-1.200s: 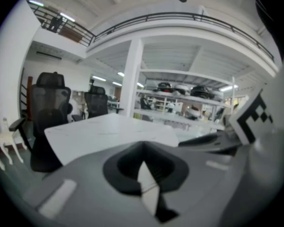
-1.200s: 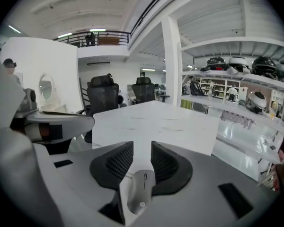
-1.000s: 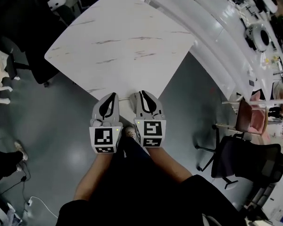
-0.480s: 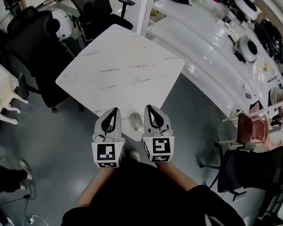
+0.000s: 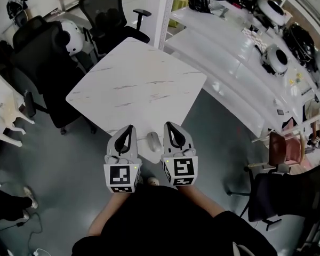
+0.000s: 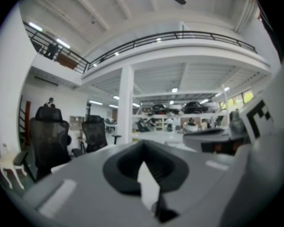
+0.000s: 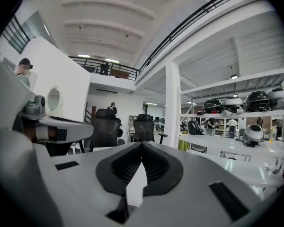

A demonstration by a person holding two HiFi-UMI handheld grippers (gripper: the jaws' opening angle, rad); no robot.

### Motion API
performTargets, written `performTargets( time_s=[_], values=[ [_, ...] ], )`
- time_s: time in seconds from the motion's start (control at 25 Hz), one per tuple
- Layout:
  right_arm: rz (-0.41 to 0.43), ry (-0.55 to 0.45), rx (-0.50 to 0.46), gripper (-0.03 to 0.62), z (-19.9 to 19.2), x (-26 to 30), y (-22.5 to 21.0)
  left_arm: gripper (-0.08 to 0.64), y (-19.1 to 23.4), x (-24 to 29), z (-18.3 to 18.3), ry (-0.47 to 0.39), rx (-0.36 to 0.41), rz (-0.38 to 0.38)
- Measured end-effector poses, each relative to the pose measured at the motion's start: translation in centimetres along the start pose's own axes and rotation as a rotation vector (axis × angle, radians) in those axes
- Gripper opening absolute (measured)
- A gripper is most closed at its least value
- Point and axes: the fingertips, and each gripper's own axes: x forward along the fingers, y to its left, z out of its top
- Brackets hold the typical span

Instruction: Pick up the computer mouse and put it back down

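A small grey computer mouse (image 5: 153, 141) lies on the near corner of the white marble table (image 5: 138, 84) in the head view. My left gripper (image 5: 127, 130) hovers just left of it and my right gripper (image 5: 170, 129) just right of it, both held nearly level with nothing in them. Both stand shut, jaw tips meeting. In the left gripper view the left gripper (image 6: 143, 144) has its tips together. The right gripper (image 7: 142, 147) looks the same in the right gripper view. The mouse shows in neither gripper view.
Black office chairs (image 5: 48, 63) stand left of and behind the table. A long white bench (image 5: 240, 63) with helmets runs along the right, with a red chair (image 5: 281, 137) and a black chair (image 5: 280, 193) near it. Grey floor surrounds the table.
Both grippers have risen from below the table's edge to table height, and the head view has tilted up and back, so the mouse now shows between them.
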Motion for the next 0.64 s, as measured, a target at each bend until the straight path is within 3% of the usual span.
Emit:
performTargets(
  time_s=[0.64],
  values=[
    [0.025, 0.011, 0.022, 0.018, -0.6, -0.84, -0.29, 0.005, -1.03, -0.45, -0.43, 0.004, 0.001, 0.001]
  ],
)
